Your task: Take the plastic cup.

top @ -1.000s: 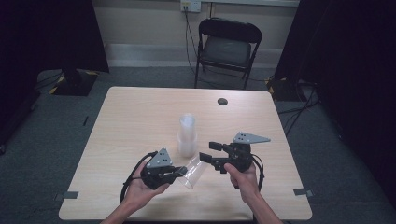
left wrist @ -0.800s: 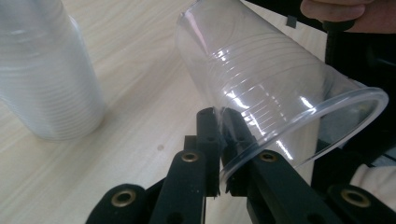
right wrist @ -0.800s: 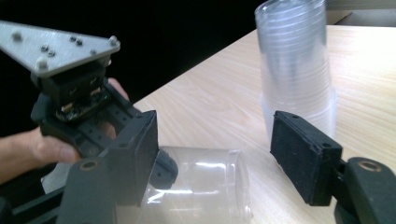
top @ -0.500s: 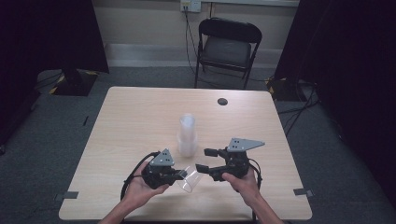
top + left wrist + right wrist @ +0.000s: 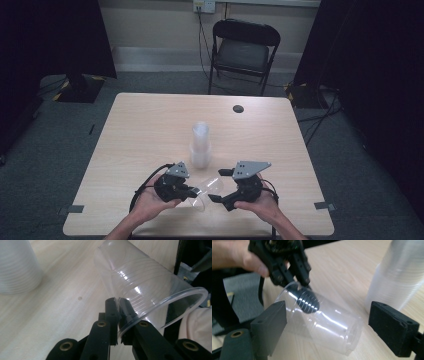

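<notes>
From the high view, the left gripper (image 5: pixel 192 190) holds a clear plastic cup (image 5: pixel 207 189) on its side just above the near part of the table (image 5: pixel 150 130), with the stack of cups (image 5: pixel 200 145) standing upright just beyond. The right gripper (image 5: pixel 220 186) sits on the other side of the cup, and its jaws have just been opening; they now stand wide with nothing pressed between them.

In the left gripper view, the jaws are pinched on the rim wall of the clear plastic cup (image 5: pixel 147 290), one pad inside the mouth and one outside, the cup's base pointing away toward the stack of cups (image 5: pixel 17 267).

In the right gripper view, the wide-apart pads (image 5: pixel 395 327) flank the clear plastic cup (image 5: pixel 324 325) without touching it. The step in hand looks like a handover or a regrip; next, the right gripper needs to settle squarely round the cup's body and close gently, since the thin wall would buckle easily
</notes>
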The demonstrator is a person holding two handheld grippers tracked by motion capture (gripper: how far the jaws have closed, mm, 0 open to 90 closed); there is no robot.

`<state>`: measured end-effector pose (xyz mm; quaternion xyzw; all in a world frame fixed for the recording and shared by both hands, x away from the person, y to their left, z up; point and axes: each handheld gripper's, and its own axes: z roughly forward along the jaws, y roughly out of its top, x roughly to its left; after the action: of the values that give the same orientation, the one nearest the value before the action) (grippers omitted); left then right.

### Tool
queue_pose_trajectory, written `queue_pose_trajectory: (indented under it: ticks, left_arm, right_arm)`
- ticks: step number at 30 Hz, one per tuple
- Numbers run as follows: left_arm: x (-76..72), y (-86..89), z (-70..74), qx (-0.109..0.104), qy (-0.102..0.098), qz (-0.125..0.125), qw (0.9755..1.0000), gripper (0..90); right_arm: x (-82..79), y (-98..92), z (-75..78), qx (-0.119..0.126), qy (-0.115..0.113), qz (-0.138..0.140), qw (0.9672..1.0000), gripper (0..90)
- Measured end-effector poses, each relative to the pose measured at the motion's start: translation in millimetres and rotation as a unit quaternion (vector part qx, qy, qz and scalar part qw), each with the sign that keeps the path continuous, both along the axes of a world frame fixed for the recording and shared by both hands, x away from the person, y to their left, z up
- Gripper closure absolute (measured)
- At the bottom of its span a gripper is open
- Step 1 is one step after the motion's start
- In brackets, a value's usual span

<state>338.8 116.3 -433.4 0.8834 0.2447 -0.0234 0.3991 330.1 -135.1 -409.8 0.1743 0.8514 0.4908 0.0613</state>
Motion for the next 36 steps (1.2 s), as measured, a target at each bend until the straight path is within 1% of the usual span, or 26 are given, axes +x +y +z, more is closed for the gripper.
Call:
queue_pose_trajectory:
  ticks: [1, 2, 3, 4, 5, 6, 7, 8, 10, 11, 14, 15, 18, 19, 23, 24, 25, 26, 27, 29, 30, 32, 33, 34, 35, 36]
  left_arm:
    - [0.4, 0.5, -0.1, -0.002, 0.005, 0.004, 1.0000, 86.9]
    - [0.7, 0.4, -0.6, -0.006, 0.011, 0.005, 0.9999, 86.9]
    - [1.1, 0.9, -0.5, -0.005, 0.014, 0.012, 0.9998, 86.9]
    - [1.1, 0.9, -0.5, -0.005, 0.014, 0.012, 0.9998, 86.9]
    - [0.9, 0.7, 0.1, -0.007, 0.020, 0.012, 0.9997, 86.9]
    - [0.9, 0.7, 0.1, -0.007, 0.020, 0.012, 0.9997, 86.9]
    - [1.1, 0.8, 0.9, -0.008, 0.025, 0.009, 0.9996, 86.9]
    - [1.0, 1.2, 2.2, -0.012, 0.026, 0.012, 0.9995, 86.9]
    - [1.3, 1.3, 3.3, -0.011, 0.027, 0.013, 0.9995, 87.0]
    - [1.1, 1.5, 3.8, -0.013, 0.022, 0.019, 0.9995, 87.0]
    - [3.1, 2.8, 4.3, -0.017, 0.025, 0.027, 0.9992, 87.2]
    - [3.9, 2.4, 4.3, -0.022, 0.030, 0.031, 0.9988, 87.2]
    - [4.2, 2.4, 4.9, -0.023, 0.033, 0.033, 0.9987, 87.3]
    - [5.8, 3.0, 5.2, -0.018, 0.032, 0.032, 0.9988, 87.3]
    - [6.9, 2.8, 5.3, -0.025, 0.036, 0.038, 0.9983, 87.4]
    - [6.9, 2.8, 5.3, -0.025, 0.036, 0.038, 0.9983, 87.4]
    - [7.4, 2.2, 4.7, -0.022, 0.037, 0.038, 0.9983, 87.5]
    - [7.4, 2.2, 4.7, -0.022, 0.037, 0.038, 0.9983, 87.5]
    - [7.8, 1.1, 4.5, -0.022, 0.045, 0.041, 0.9979, 87.4]
    - [8.4, 0.8, 4.4, -0.021, 0.048, 0.041, 0.9978, 87.4]
    - [9.3, 0.8, 4.5, -0.020, 0.052, 0.039, 0.9977, 87.5]
    - [10.2, 0.3, 4.0, -0.020, 0.057, 0.038, 0.9974, 87.4]
    - [10.8, 0.0, 3.6, -0.022, 0.061, 0.038, 0.9972, 87.4]
    - [11.0, -0.6, 3.4, -0.023, 0.063, 0.038, 0.9970, 87.4]
    - [11.5, -1.1, 4.4, -0.020, 0.066, 0.036, 0.9970, 87.3]
    - [11.5, -1.1, 4.4, -0.020, 0.066, 0.036, 0.9970, 87.3]
  right_arm:
    - [-1.3, 1.2, -0.6, -0.007, -0.004, 0.007, 0.9999, 16.3]
    - [-3.0, 2.0, -1.1, -0.012, -0.015, 0.011, 0.9998, 18.9]
    - [-6.9, 3.5, -1.7, -0.021, -0.033, 0.022, 0.9990, 20.5]
    - [-6.9, 3.5, -1.7, -0.021, -0.033, 0.022, 0.9990, 20.5]
    - [-10.2, 5.3, -3.0, -0.033, -0.045, 0.028, 0.9980, 21.2]
    - [-10.2, 5.3, -3.0, -0.033, -0.045, 0.028, 0.9980, 21.2]
    - [-12.0, 7.2, -4.3, -0.042, -0.058, 0.037, 0.9968, 22.2]
    - [-12.7, 8.0, -4.6, -0.045, -0.063, 0.038, 0.9963, 22.2]
    - [-13.3, 9.1, -5.0, -0.049, -0.067, 0.042, 0.9957, 21.5]
    - [-13.6, 10.4, -5.4, -0.050, -0.070, 0.045, 0.9952, 20.7]
    - [-14.3, 12.7, -6.2, -0.054, -0.076, 0.049, 0.9944, 19.0]
    - [-15.2, 14.9, -7.4, -0.063, -0.080, 0.052, 0.9934, 17.8]
    - [-16.4, 16.9, -8.6, -0.072, -0.085, 0.054, 0.9923, 17.0]
    - [-16.8, 18.4, -10.1, -0.078, -0.089, 0.056, 0.9914, 16.5]
    - [-17.9, 22.1, -12.9, -0.089, -0.104, 0.055, 0.9890, 15.6]
    - [-17.9, 22.1, -12.9, -0.089, -0.104, 0.055, 0.9890, 15.6]
    - [-19.5, 25.3, -14.6, -0.099, -0.116, 0.058, 0.9866, 15.3]
    - [-19.5, 25.3, -14.6, -0.099, -0.116, 0.058, 0.9866, 15.3]
    - [-21.0, 28.7, -16.5, -0.112, -0.127, 0.060, 0.9837, 14.5]
    - [-21.2, 29.7, -17.0, -0.113, -0.128, 0.060, 0.9835, 14.5]
    - [-21.4, 31.6, -18.0, -0.120, -0.137, 0.060, 0.9815, 14.3]
    - [-21.3, 34.2, -19.0, -0.123, -0.142, 0.063, 0.9801, 14.0]
    - [-21.7, 37.4, -20.2, -0.134, -0.152, 0.065, 0.9771, 13.9]
    - [-21.7, 37.4, -20.2, -0.134, -0.152, 0.065, 0.9771, 13.9]
    - [-21.5, 40.5, -20.7, -0.138, -0.156, 0.067, 0.9758, 13.8]
    - [-21.5, 40.5, -20.7, -0.138, -0.156, 0.067, 0.9758, 13.8]
